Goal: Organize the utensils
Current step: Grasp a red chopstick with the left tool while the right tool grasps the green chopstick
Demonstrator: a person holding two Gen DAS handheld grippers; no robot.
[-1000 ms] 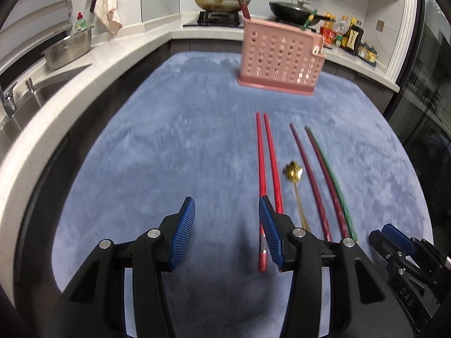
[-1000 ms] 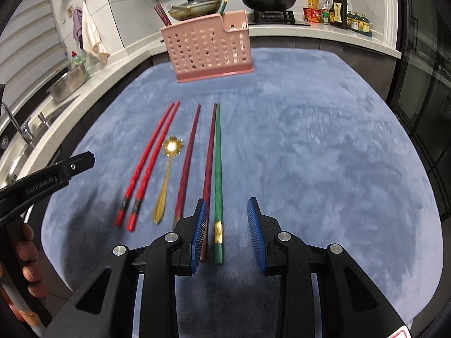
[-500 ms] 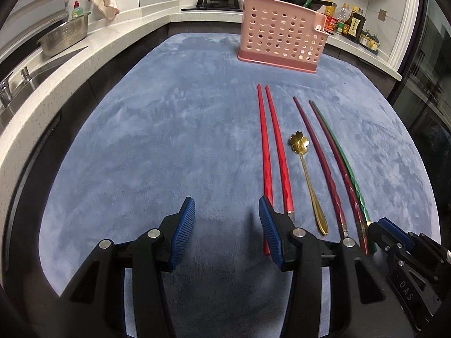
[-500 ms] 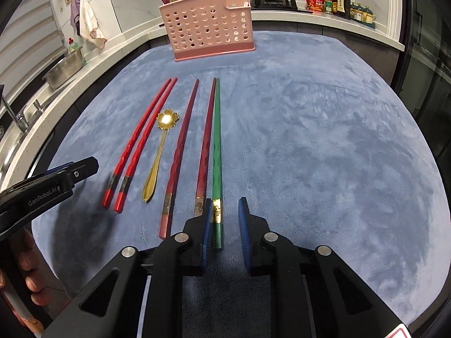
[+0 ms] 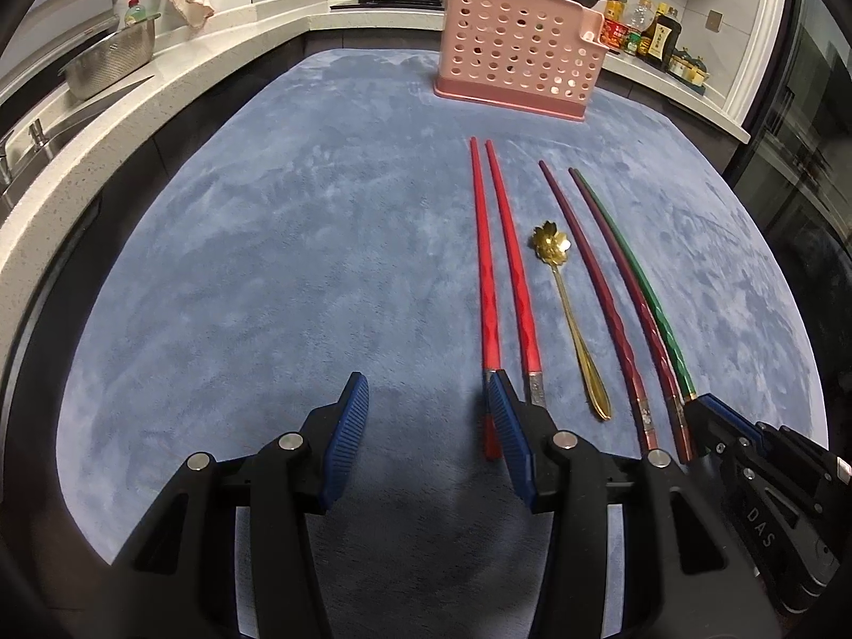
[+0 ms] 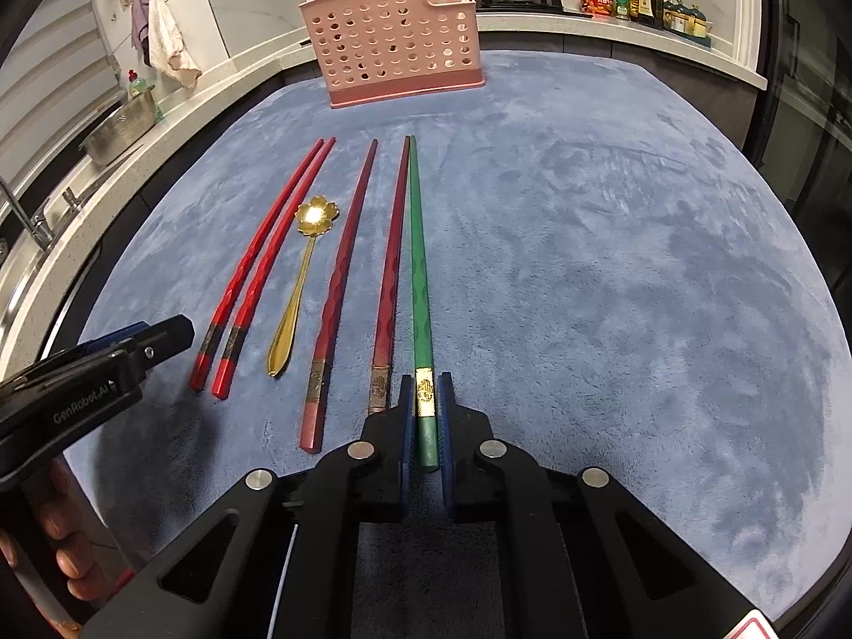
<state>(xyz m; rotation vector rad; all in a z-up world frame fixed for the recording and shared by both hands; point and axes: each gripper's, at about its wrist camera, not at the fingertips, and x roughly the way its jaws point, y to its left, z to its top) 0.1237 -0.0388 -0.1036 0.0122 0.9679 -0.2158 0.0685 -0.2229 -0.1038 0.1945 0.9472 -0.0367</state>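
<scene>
A green chopstick lies on the blue mat, and my right gripper is shut on its near end. Beside it lie two dark red chopsticks, a gold flower spoon and two bright red chopsticks. The pink perforated holder stands at the far side with chopsticks in it. My left gripper is open and empty, its right finger over the near end of a bright red chopstick. The green chopstick and the holder also show in the left wrist view.
The blue mat covers the table. A white counter with a steel colander and sink runs along the left. A stove with pans and sauce bottles lies behind the holder. The right gripper's body sits at the lower right of the left wrist view.
My right gripper moved forward and closed on the near end of the green chopstick. My left gripper stayed open and pulled back slightly.
</scene>
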